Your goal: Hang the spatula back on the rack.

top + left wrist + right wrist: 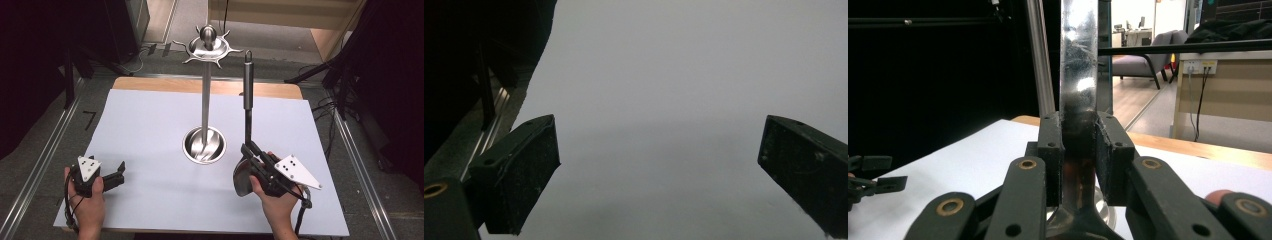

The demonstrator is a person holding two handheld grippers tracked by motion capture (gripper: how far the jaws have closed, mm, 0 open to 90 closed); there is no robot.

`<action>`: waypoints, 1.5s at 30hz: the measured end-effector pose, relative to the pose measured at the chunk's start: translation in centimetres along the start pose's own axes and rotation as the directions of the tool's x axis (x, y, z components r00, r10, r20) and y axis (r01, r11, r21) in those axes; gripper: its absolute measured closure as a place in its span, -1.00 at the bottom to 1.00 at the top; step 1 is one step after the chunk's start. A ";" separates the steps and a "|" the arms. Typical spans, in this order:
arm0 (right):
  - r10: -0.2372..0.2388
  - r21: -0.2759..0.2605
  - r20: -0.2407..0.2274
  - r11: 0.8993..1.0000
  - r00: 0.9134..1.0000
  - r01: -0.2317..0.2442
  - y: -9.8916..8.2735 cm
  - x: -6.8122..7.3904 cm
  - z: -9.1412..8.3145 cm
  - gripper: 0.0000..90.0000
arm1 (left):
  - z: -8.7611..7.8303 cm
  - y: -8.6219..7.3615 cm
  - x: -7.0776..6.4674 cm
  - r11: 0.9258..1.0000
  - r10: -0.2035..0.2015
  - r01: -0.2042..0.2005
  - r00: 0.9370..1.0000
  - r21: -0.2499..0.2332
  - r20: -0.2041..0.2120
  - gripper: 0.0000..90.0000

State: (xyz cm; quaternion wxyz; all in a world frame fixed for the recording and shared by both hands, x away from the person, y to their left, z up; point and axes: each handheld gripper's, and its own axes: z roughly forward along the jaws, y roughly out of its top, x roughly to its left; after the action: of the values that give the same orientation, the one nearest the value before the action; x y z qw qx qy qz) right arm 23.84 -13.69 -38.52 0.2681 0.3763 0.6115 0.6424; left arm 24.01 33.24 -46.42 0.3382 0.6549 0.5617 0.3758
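The right claw (pixel 252 157) is clamped on the ladle (pixel 247 125), held upright, while the left claw (pixel 117 176) rests released; next, I judge, hooking its top onto the rack (pixel 206 95).

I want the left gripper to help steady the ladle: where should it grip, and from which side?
Probably the dark upper handle of the ladle, from its left: it stands upright and bare there, while the right gripper is clamped on the flat shank just above the bowl. The left gripper is open.

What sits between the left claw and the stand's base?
Nothing: in the high view the white sheet is bare between the open left claw and the stand's base. The left gripper view also shows bare sheet.
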 end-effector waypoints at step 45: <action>0.001 -0.013 -0.018 1.000 1.000 -0.001 -0.8 0.0 2.3 0.71 | 0.0 0.0 0.1 1.000 -0.010 0.010 1.000 -0.002 0.004 -0.92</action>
State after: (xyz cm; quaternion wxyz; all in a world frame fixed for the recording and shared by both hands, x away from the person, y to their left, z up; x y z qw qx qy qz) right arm 25.60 -12.22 -39.39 0.2646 0.3691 0.6096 0.6497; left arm 23.98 33.33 -46.41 0.3419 0.6525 0.5637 0.3735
